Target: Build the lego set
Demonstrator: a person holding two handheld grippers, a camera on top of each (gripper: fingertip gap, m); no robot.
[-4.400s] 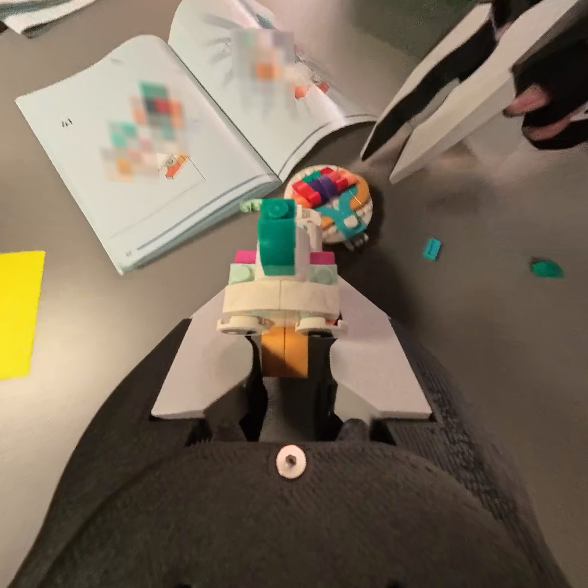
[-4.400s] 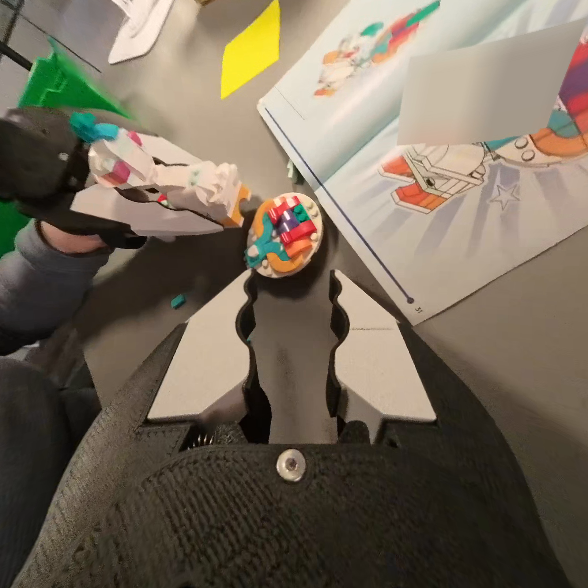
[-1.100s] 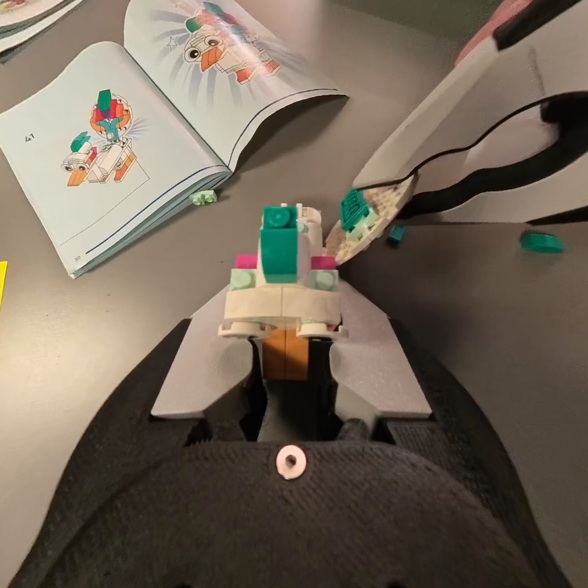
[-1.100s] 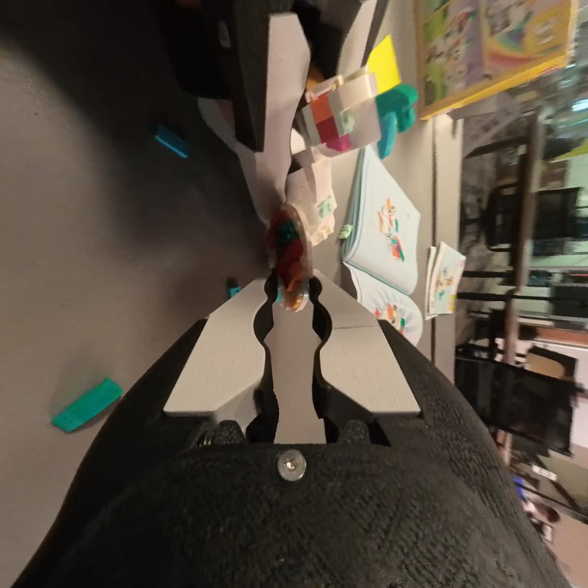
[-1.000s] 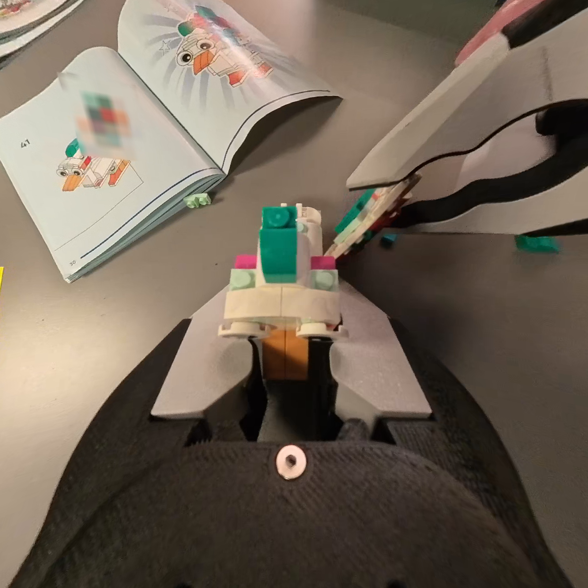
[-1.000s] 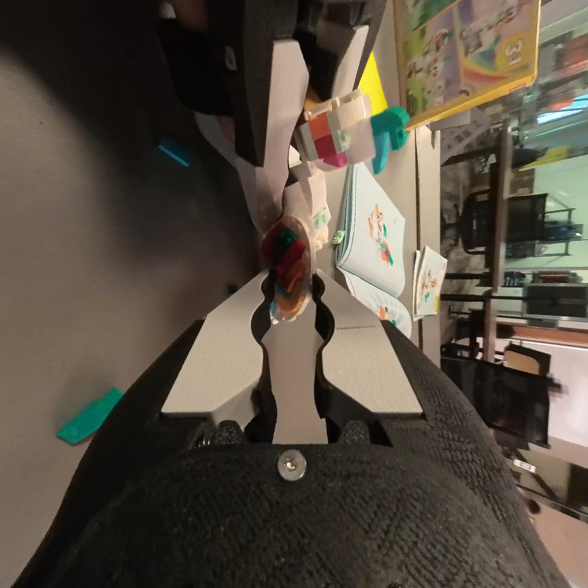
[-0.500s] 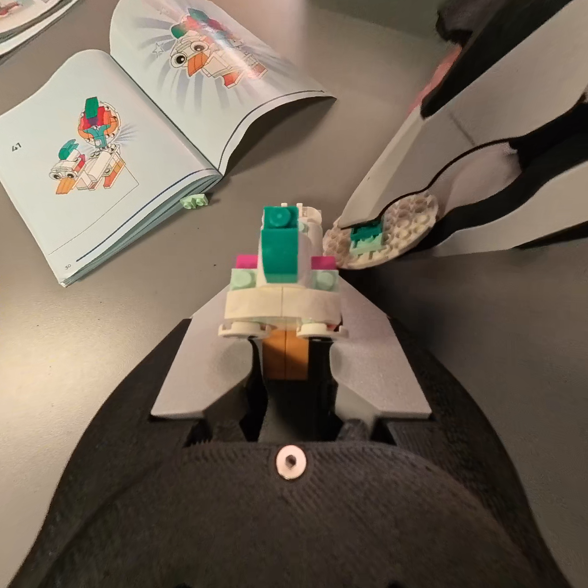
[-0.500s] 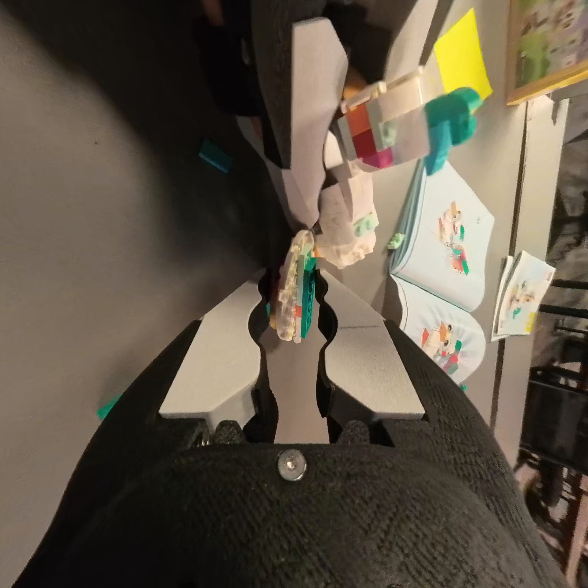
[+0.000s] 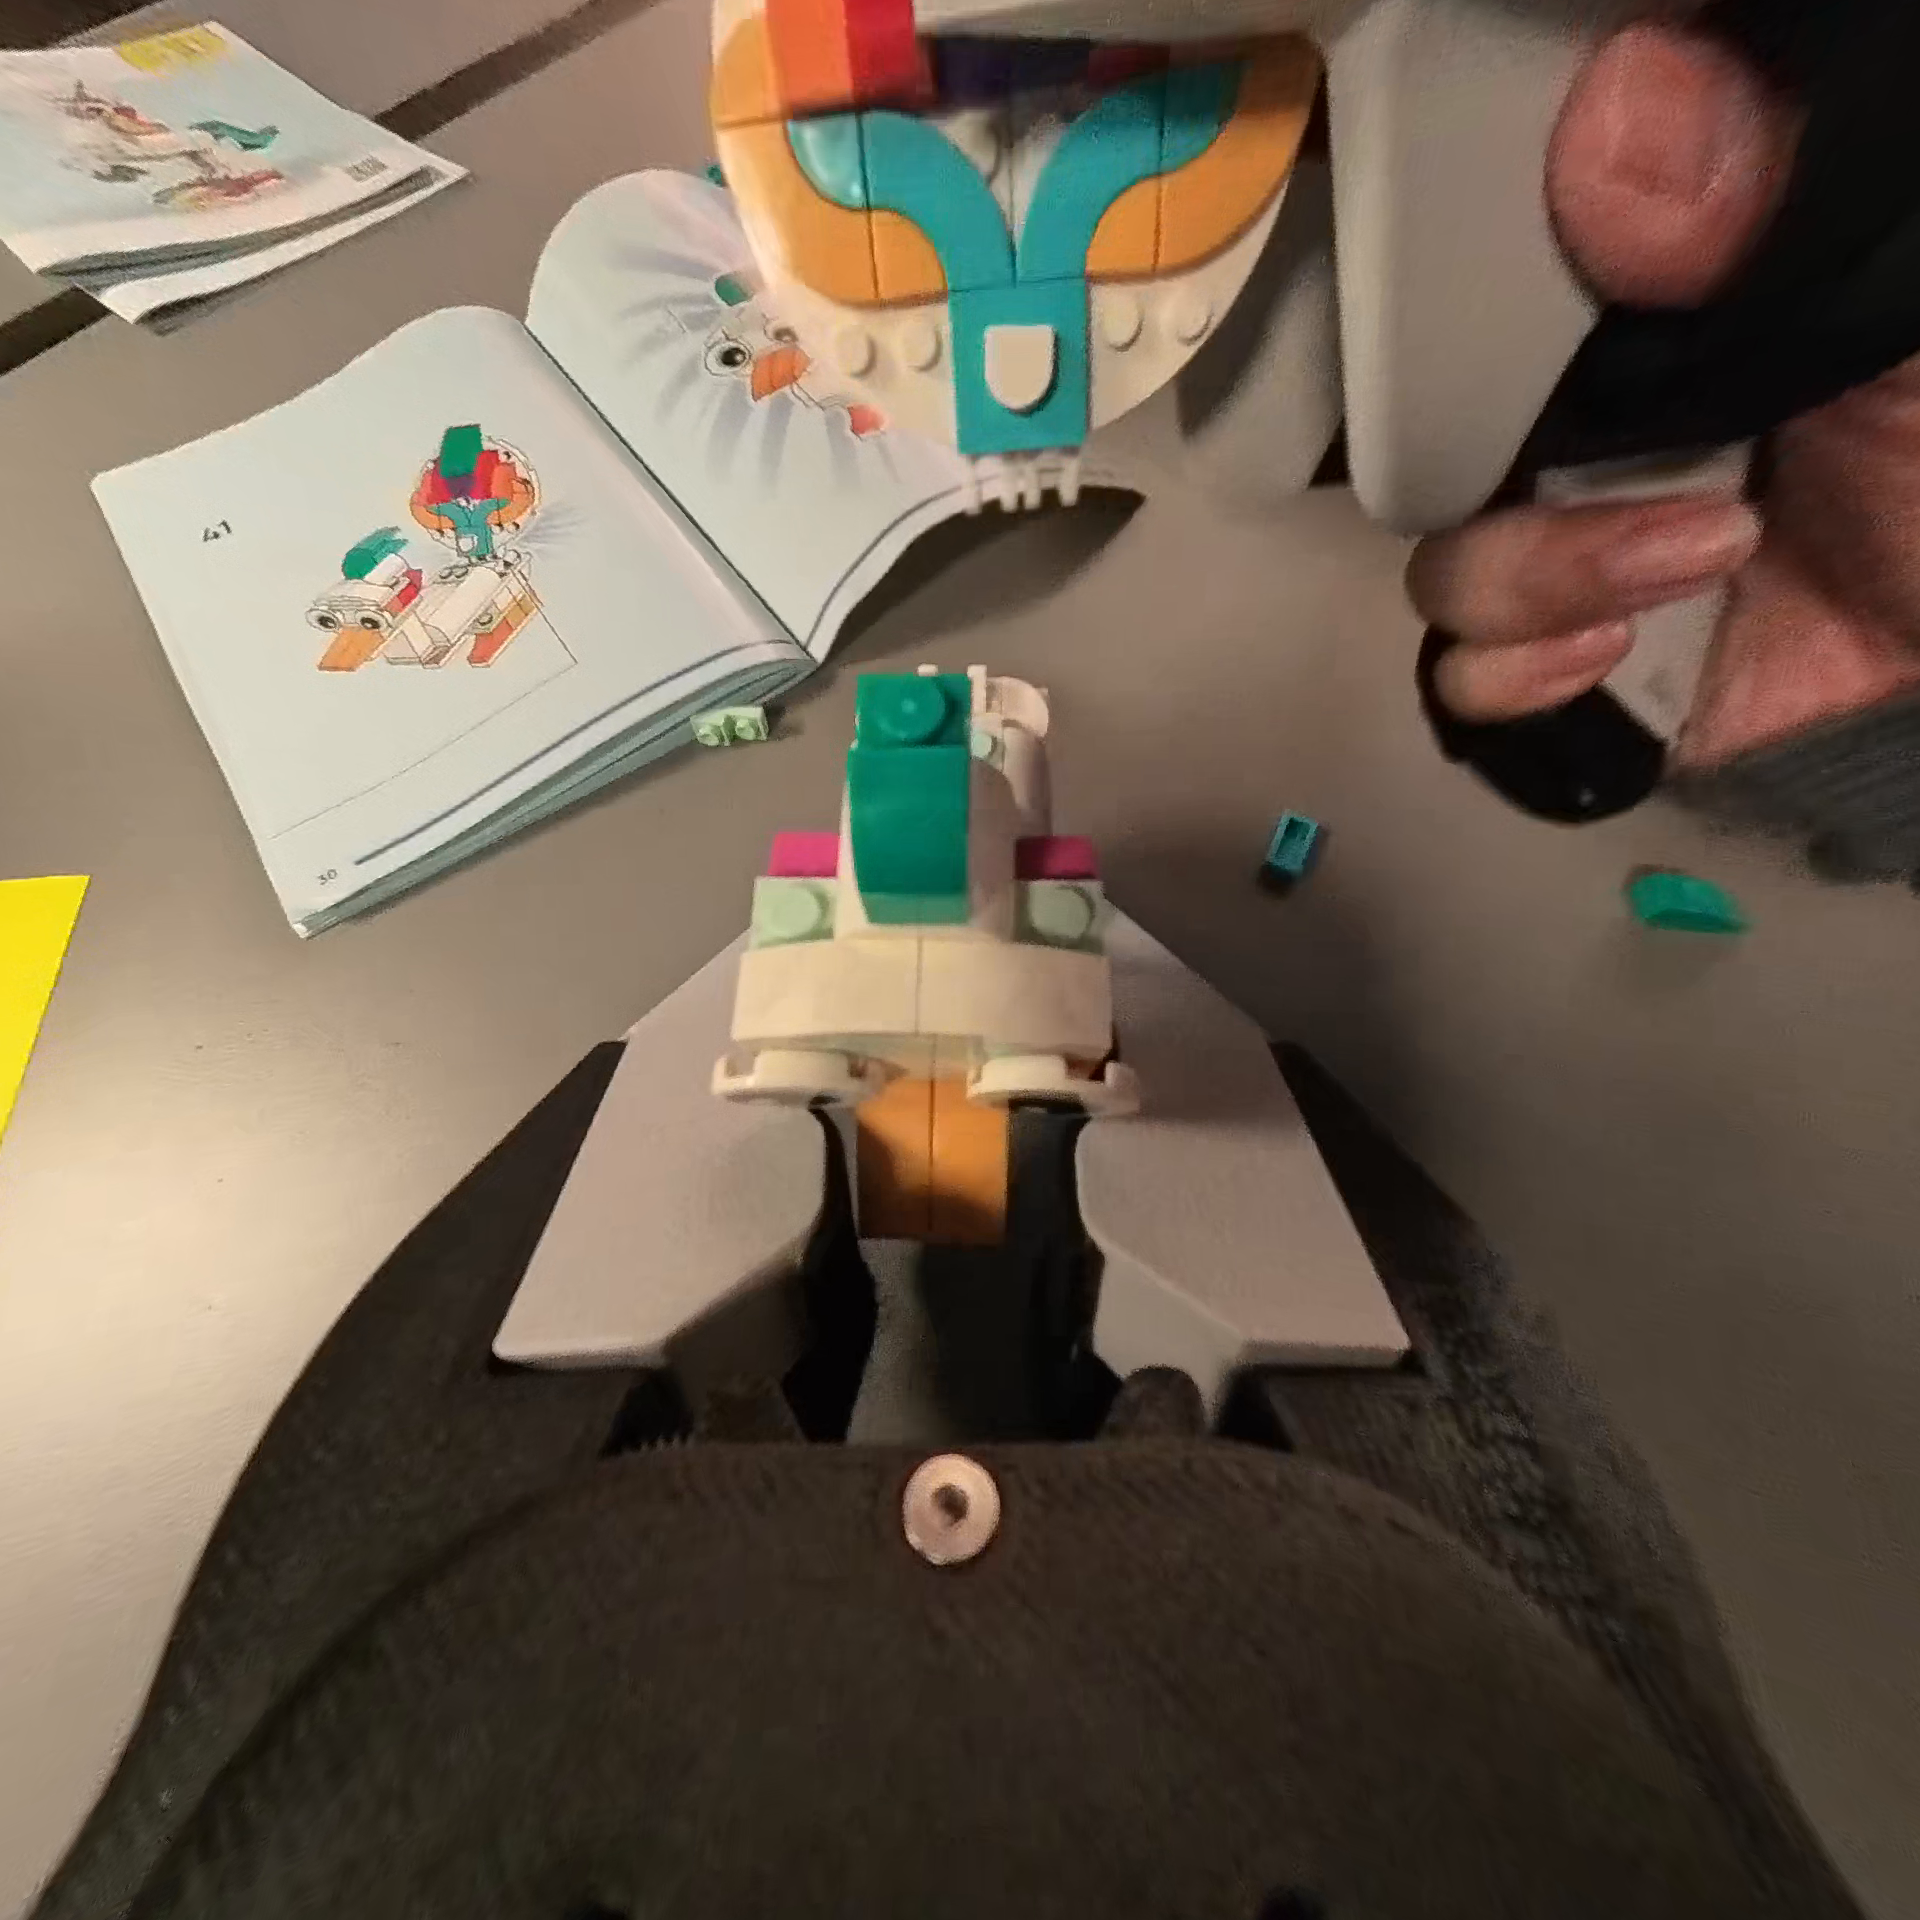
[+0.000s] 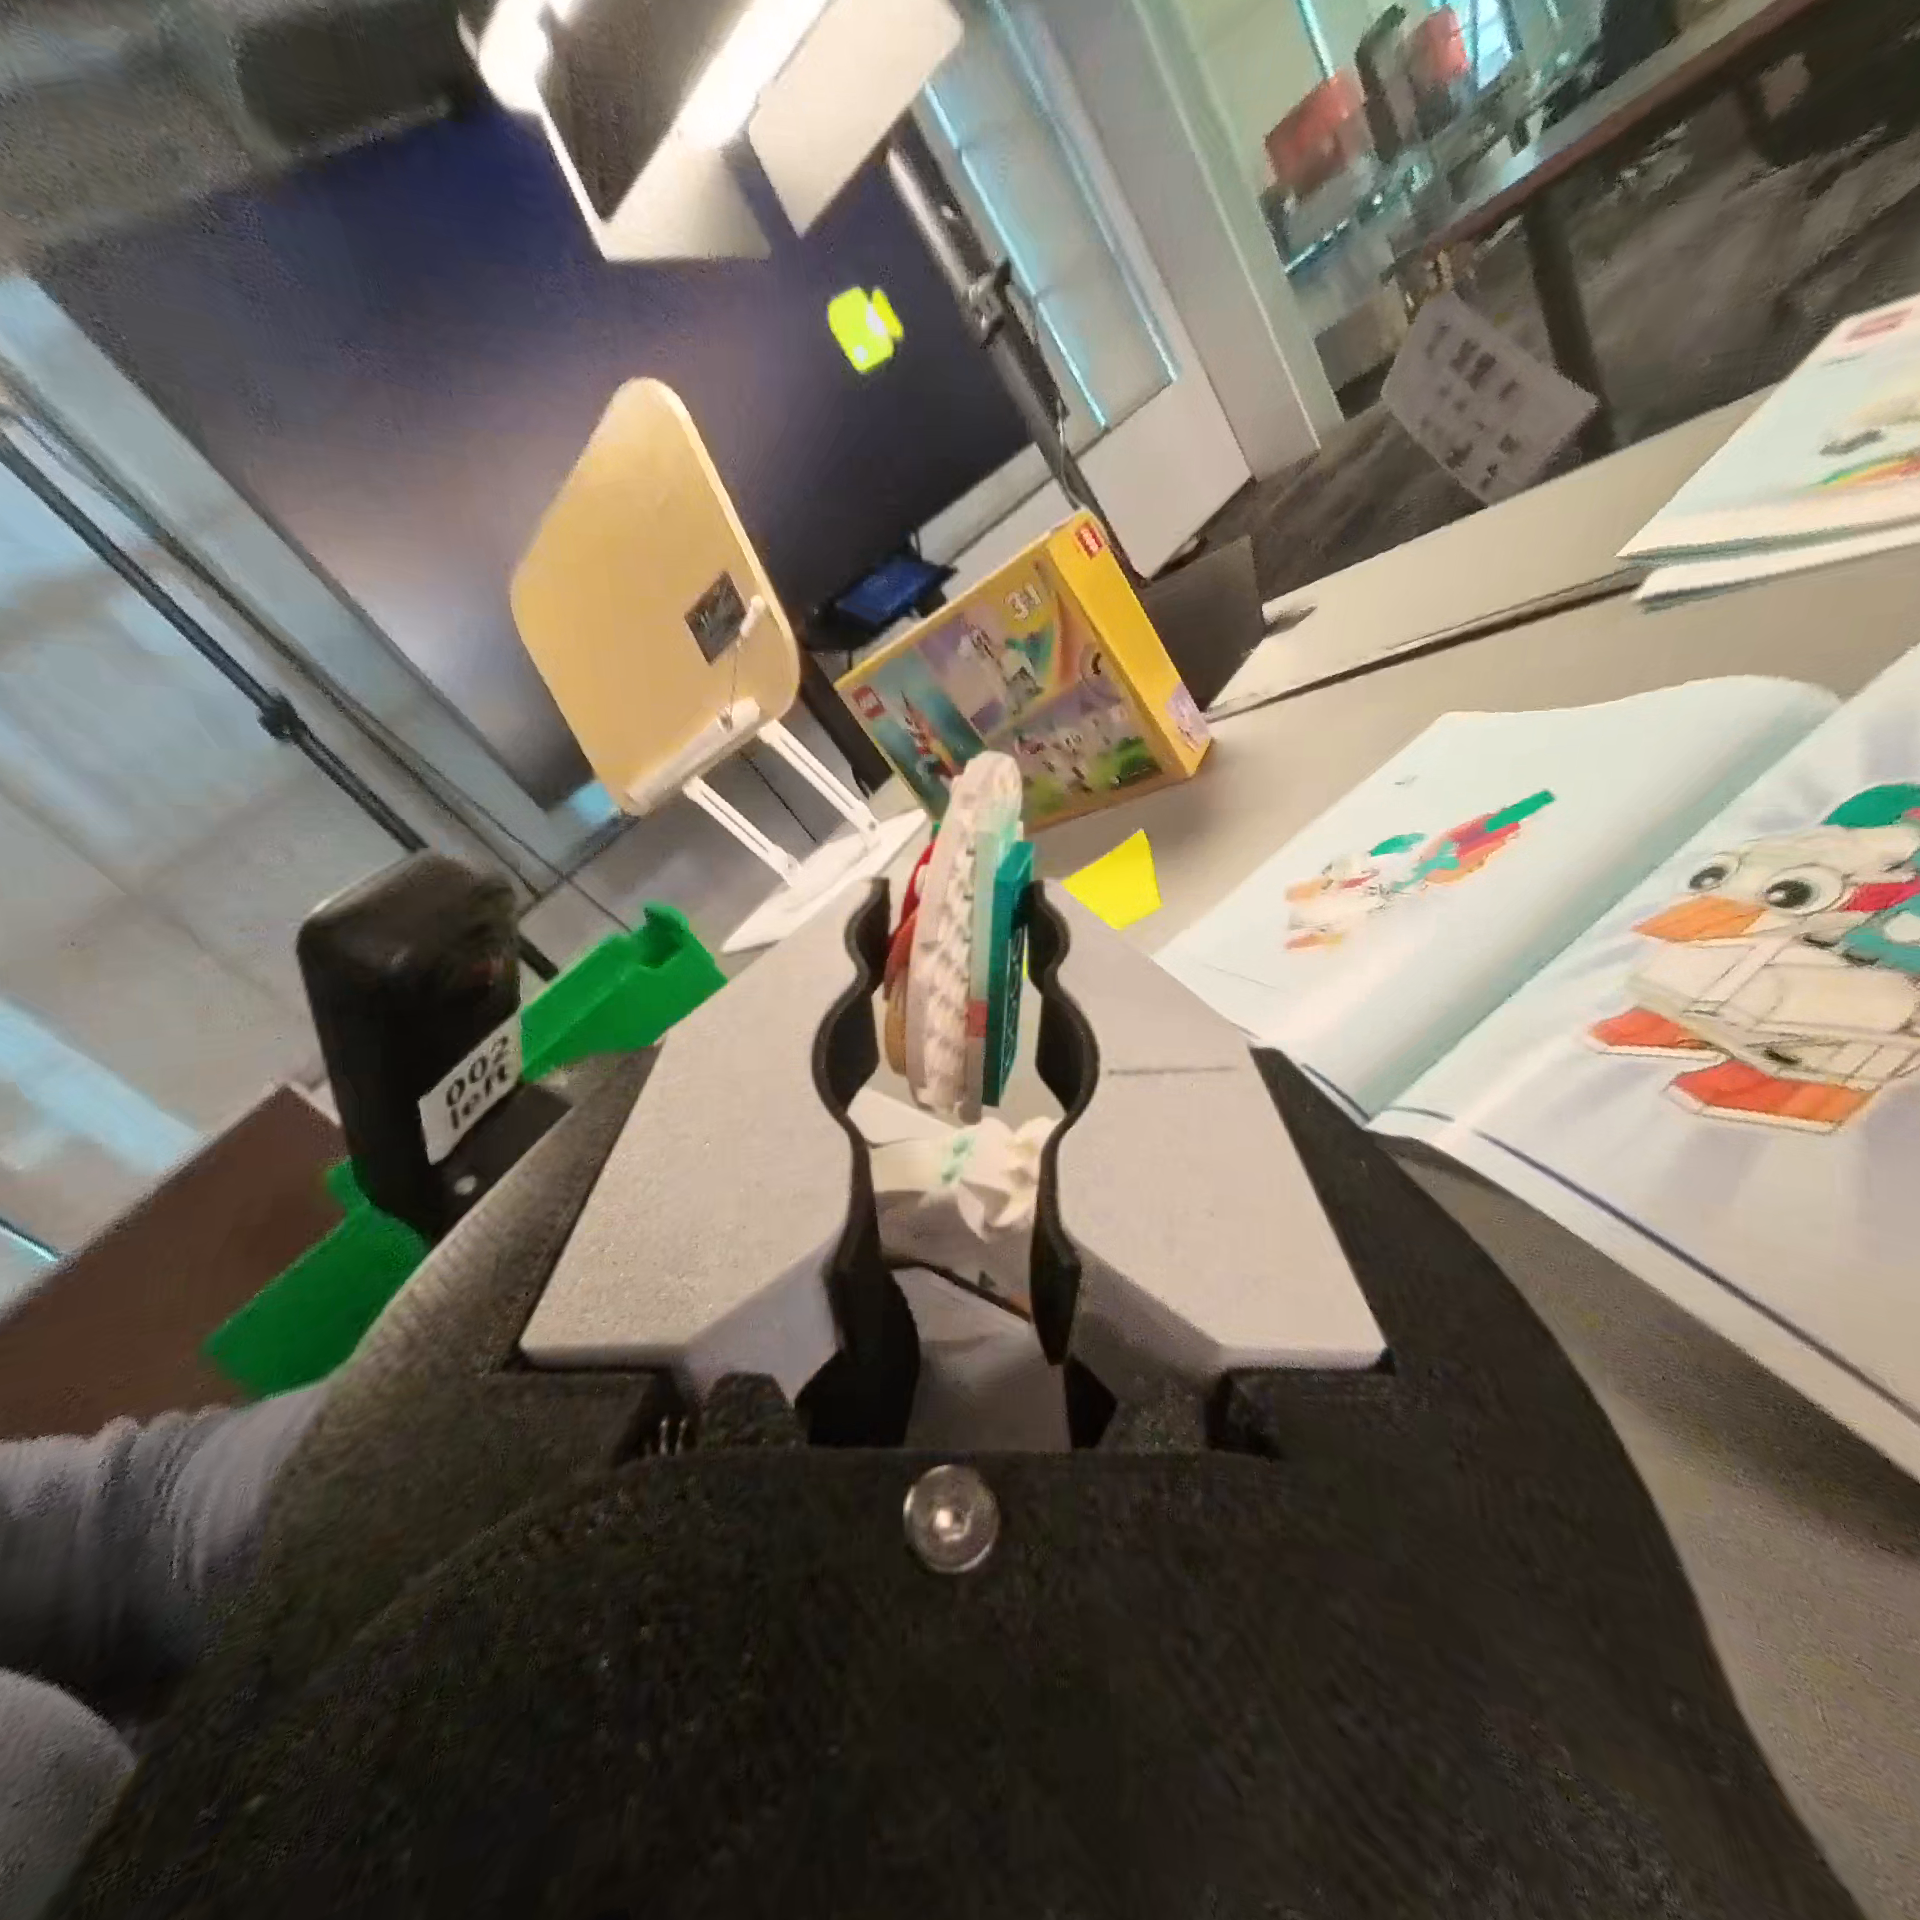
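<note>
Nearing completion, the bird body sits clamped in the left gripper while the right gripper pinches the round tail disc above it, unattached, with loose teal pieces left on the table.

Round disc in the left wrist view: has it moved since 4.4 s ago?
Yes. The round disc lay on the table beside the open booklet; now the right gripper holds it up in the air above the booklet, coloured face toward the camera.
</note>
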